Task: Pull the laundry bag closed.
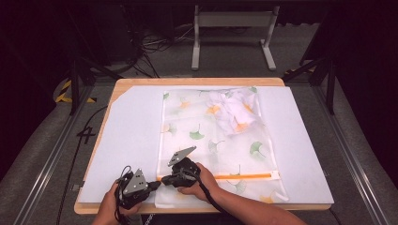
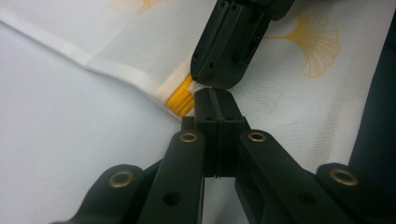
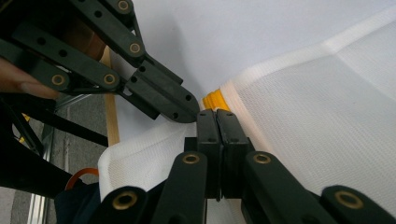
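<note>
High view – bag: mesh laundry bag (image 1: 220, 140) w/ leaf print lies flat on white sheet (image 1: 131, 136) over the surface (image 1: 197, 81); white cloth (image 1: 234, 112) bunched inside at far end.
High view – zipper: orange zipper (image 1: 244, 176) runs along the near edge, looks drawn most of the way across.
High view – hands: left gripper (image 1: 157, 183) & right gripper (image 1: 162, 179) meet at near-left corner of bag, tips nearly touching.
Left gripper view – jaws: fully closed, pads together, tip on bag fabric just beside orange zipper end (image 2: 181, 99); can't tell if fabric is pinched.
Left gripper view – other tool: right gripper's tip comes in from above, almost touching.
Right gripper view – jaws: pressed together, tip at orange zipper end (image 3: 212, 100); pull tab hidden, grip unclear.
Right gripper view – edge: bag corner (image 3: 126, 158) droops toward surface edge.
Progress (judgement): cloth is in, zipper at its left end; prob. near finish. Left: confirm closure, let go.
</note>
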The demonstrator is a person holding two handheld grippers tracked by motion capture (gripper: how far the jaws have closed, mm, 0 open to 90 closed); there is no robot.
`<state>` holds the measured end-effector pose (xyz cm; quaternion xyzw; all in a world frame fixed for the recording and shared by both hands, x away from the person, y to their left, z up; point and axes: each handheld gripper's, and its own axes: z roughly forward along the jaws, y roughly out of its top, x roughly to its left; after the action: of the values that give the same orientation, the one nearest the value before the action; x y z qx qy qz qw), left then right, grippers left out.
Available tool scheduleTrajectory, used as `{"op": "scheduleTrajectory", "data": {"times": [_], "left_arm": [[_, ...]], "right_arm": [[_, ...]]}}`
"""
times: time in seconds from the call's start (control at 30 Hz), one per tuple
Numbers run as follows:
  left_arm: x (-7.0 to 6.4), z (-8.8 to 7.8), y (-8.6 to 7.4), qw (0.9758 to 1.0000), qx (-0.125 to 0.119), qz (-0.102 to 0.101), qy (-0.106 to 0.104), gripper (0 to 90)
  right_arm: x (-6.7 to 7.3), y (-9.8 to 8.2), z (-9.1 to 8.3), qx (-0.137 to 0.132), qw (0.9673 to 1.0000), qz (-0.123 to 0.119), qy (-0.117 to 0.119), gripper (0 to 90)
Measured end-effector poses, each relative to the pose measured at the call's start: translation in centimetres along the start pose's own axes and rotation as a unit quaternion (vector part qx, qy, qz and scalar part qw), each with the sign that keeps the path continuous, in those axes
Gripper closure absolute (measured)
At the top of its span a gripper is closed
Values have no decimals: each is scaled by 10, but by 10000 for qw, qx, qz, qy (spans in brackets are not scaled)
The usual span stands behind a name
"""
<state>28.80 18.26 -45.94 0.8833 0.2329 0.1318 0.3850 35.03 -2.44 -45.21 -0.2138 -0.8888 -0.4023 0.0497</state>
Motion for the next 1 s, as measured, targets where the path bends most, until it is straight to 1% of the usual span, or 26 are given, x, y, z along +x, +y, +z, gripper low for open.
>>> {"op": "scheduleTrajectory", "data": {"times": [0.03, 0.07, 0.13, 0.2, 0.23, 0.3, 0.43, 0.47, 0.7, 0.73, 0.8, 0.93, 0.97, 1.0], "left_arm": [[0, 0, 0, 10000, -2, -2, 3, 900], [-1, 0, 0, 10000, -4, -4, 4, 900], [0, 0, 0, 10000, -3, -6, 4, 900], [-1, 0, 0, 10000, -6, -3, 8, 900], [-1, 0, 0, 10000, -11, -5, 8, 900], [0, 0, -1, 10000, -33, -15, 7, 900], [-1, 0, -1, 10000, -14, 0, 8, 900], [-1, 0, 0, 10000, -12, 9, 16, 900], [-1, 0, -1, 10000, -18, -6, 10, 900], [0, 0, -1, 10000, -21, 4, 1, 900], [0, 0, -1, 10000, -28, -4, -4, 900], [0, 0, -2, 10000, -49, -29, -43, 900], [0, 0, -2, 10000, -49, -29, -44, 900], [0, 0, -2, 10000, -46, -11, -43, 900]], "right_arm": [[0, 0, 0, -7, 10000, -12, -14, 898], [2, 1, 0, 9, 9999, -120, -79, 899], [2, 1, 0, 17, 9998, -152, -101, 899], [2, 2, -2, 37, 9996, -258, -132, 900], [2, 2, -3, 37, 9995, -267, -158, 900], [1, 2, -5, 18, 9996, -256, -116, 900], [1, 2, -5, 40, 9994, -311, -145, 900], [1, 2, -5, 69, 9992, -356, -165, 900], [-1, 2, -5, 70, 9997, -226, -39, 898], [-2, 3, -3, 41, 9999, -131, 42, 896], [-3, 2, -3, 56, 9999, -128, 49, 894], [-1, 2, 0, 18, 10000, -51, 17, 864], [-1, 2, 0, 13, 10000, -68, 15, 855], [-1, 2, 1, 10, 10000, -68, -27, 848]]}}
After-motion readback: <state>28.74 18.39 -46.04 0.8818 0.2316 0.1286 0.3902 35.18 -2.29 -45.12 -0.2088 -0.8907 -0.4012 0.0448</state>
